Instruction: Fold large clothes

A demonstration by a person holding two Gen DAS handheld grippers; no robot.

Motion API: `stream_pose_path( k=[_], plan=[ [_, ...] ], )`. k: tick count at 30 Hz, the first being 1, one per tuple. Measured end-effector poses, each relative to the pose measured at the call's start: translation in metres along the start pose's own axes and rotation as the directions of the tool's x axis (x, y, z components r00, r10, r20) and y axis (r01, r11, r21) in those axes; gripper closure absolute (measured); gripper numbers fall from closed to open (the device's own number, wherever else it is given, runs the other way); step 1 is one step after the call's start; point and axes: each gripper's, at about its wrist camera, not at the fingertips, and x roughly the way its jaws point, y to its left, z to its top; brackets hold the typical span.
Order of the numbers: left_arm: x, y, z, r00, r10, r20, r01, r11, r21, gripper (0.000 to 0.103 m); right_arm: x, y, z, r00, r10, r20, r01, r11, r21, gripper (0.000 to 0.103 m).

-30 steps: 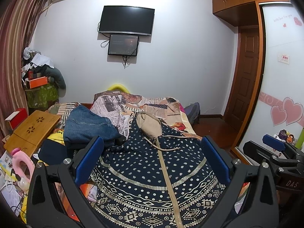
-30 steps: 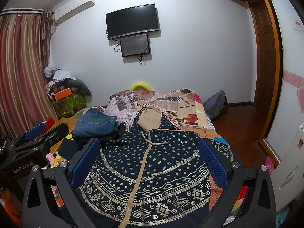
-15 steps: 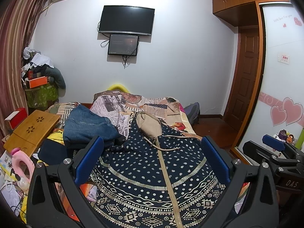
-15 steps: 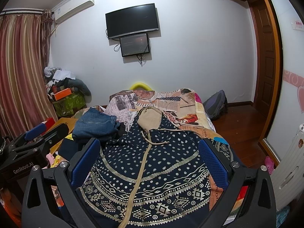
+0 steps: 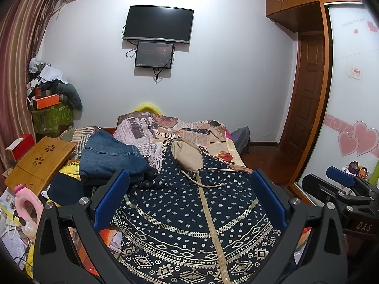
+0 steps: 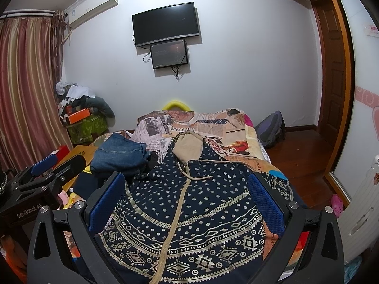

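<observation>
A navy hooded jacket (image 5: 189, 215) with beige dots, a geometric hem pattern, a beige zip and a beige hood (image 5: 187, 153) lies flat on the bed; it also shows in the right wrist view (image 6: 189, 210). My left gripper (image 5: 189, 201) is open and empty, held above the jacket's lower half. My right gripper (image 6: 187, 201) is open and empty, also above the jacket. Each gripper shows at the edge of the other's view: the right one (image 5: 341, 182) and the left one (image 6: 47, 165).
Folded blue jeans (image 5: 109, 156) lie left of the hood on a dark pile. A newspaper-print bedspread (image 5: 151, 132) covers the bed. A wooden lap table (image 5: 40, 161) and clutter stand at left. A backpack (image 6: 270, 130) sits on the wood floor at right.
</observation>
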Motion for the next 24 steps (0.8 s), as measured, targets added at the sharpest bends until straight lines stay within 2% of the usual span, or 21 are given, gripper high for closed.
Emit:
stream_pose_path(
  k=[7,14,19,21,24],
  plan=[
    [0.008,0.012,0.003,0.999,0.035,0.02,-0.035,0.999,0.015,0.0,0.015,0.003,0.005,1.0,-0.009,-0.018,0.009,1.0,-0.012,0.0],
    [0.026,0.051,0.013,0.995,0.093,0.035,-0.093,0.996,-0.013,0.0,0.034,0.005,0.015,0.999,-0.038,-0.018,0.037,0.998,-0.042,0.0],
    [0.044,0.095,0.021,0.976,0.21,0.052,-0.209,0.978,-0.025,0.0,0.055,0.007,0.022,0.998,-0.06,-0.03,0.058,0.997,-0.057,0.0],
    [0.054,0.12,0.021,0.962,0.27,0.049,-0.268,0.963,-0.04,0.0,0.066,0.008,0.024,0.997,-0.065,-0.042,0.062,0.996,-0.058,0.0],
    [0.074,0.16,0.018,0.941,0.338,0.006,-0.337,0.94,-0.063,0.0,0.085,0.009,0.026,0.995,-0.075,-0.066,0.071,0.996,-0.06,0.0]
  ],
)
